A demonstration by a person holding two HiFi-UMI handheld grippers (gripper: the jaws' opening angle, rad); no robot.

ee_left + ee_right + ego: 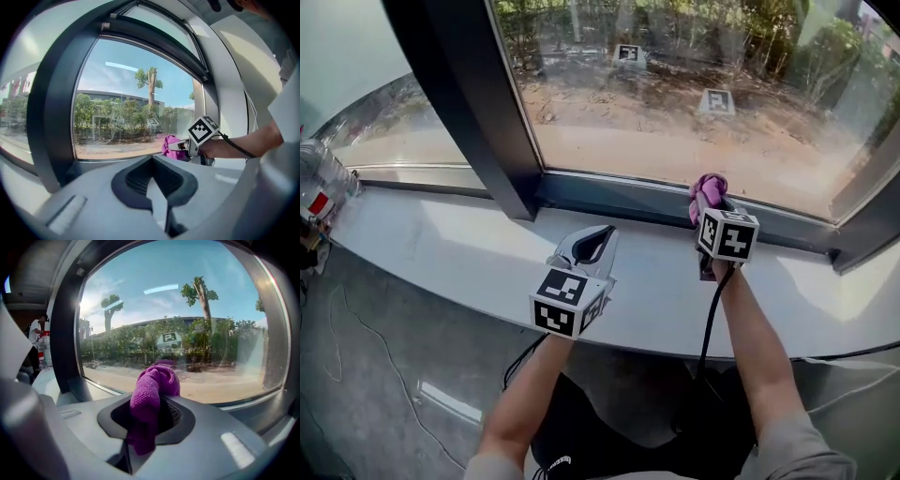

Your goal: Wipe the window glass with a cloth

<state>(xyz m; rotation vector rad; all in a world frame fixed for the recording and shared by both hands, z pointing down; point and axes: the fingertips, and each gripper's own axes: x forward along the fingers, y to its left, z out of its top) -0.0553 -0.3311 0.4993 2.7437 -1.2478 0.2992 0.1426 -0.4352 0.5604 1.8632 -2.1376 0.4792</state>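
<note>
In the head view, the right gripper (710, 199) is held out over the pale window sill (459, 248), with a bunched purple cloth (709, 185) sticking out past its tips. The cloth sits at the bottom edge of the window glass (694, 94), just above the dark lower frame; whether it touches the pane cannot be told here. The left gripper (598, 238) hangs lower and to the left over the sill, well apart from the cloth, near the dark upright frame post (478, 112). In the left gripper view, the left gripper (152, 183) has its jaws drawn together with nothing between them. Beyond them the right gripper (180, 146) shows from the side, the cloth (169, 143) bulging from its tips toward the window glass (126, 112). In the right gripper view, the right gripper (151, 420) is clamped on the cloth (152, 387), which rises as a folded wad between the jaws. Its rounded top is close against the window glass (178, 319), and a short tail hangs down behind the grip.
</note>
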